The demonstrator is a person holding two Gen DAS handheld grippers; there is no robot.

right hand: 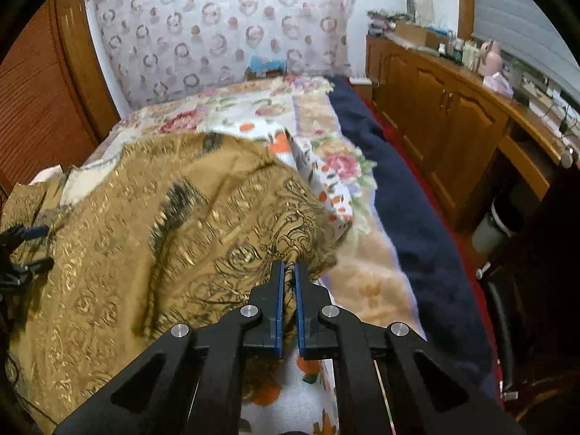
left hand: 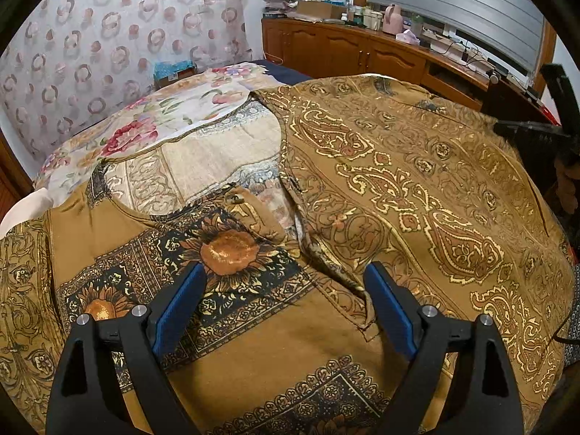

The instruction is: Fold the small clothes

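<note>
Garment [left hand: 398,188], brown paisley print, spread across floral bedspread [left hand: 174,116]. Right gripper [right hand: 289,272] jaws nearly closed, pinching a bunched edge of the cloth. Left gripper [left hand: 284,282] jaws wide apart above the fabric, holding nothing. Wooden cabinets [right hand: 435,108] alongside the bed.

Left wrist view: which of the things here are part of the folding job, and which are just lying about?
Part of the job:
- brown paisley garment
- left tool, open above it
- right tool, shut on its edge

Lying about:
- floral bedcover
- navy blanket
- wooden cabinet
- pink jug
</note>
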